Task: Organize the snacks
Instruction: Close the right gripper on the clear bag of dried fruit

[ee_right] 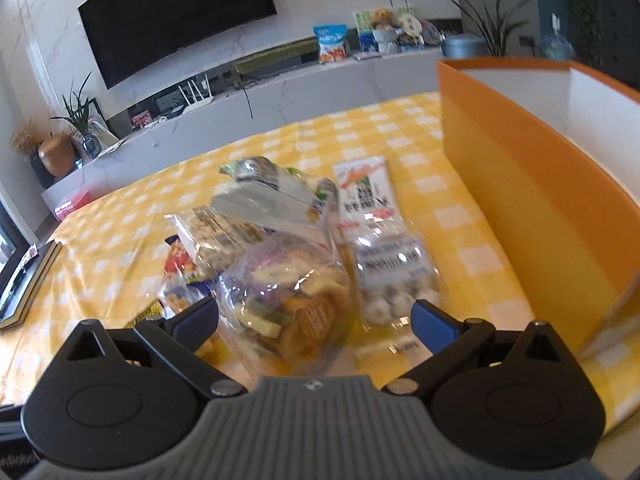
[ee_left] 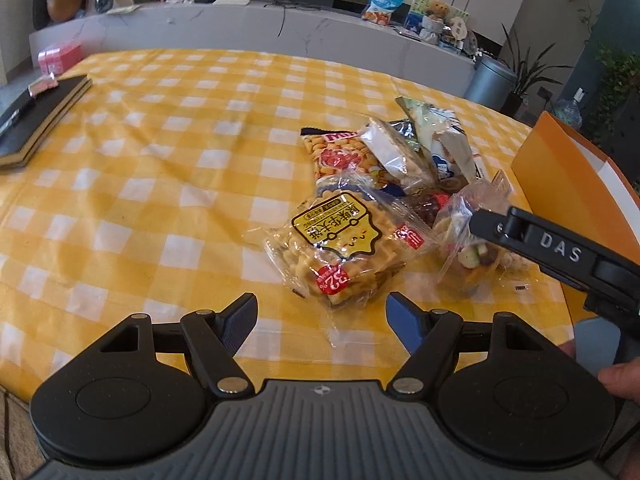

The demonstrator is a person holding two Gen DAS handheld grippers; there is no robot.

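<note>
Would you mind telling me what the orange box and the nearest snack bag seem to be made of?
Orange box: probably coated cardboard, given its thin, stiff, matte walls and white inside. Biscuit bag: clear, glossy plastic film that crinkles, glints, and shows the biscuits through it.

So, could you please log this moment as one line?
left gripper: open | right gripper: open, at snacks | box: empty

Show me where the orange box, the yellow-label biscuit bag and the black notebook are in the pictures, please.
orange box point(ee_right: 520, 184), right wrist view, on its outer orange wall.
yellow-label biscuit bag point(ee_left: 340, 236), left wrist view, on the printed yellow label.
black notebook point(ee_left: 44, 112), left wrist view, on its black cover.
</note>
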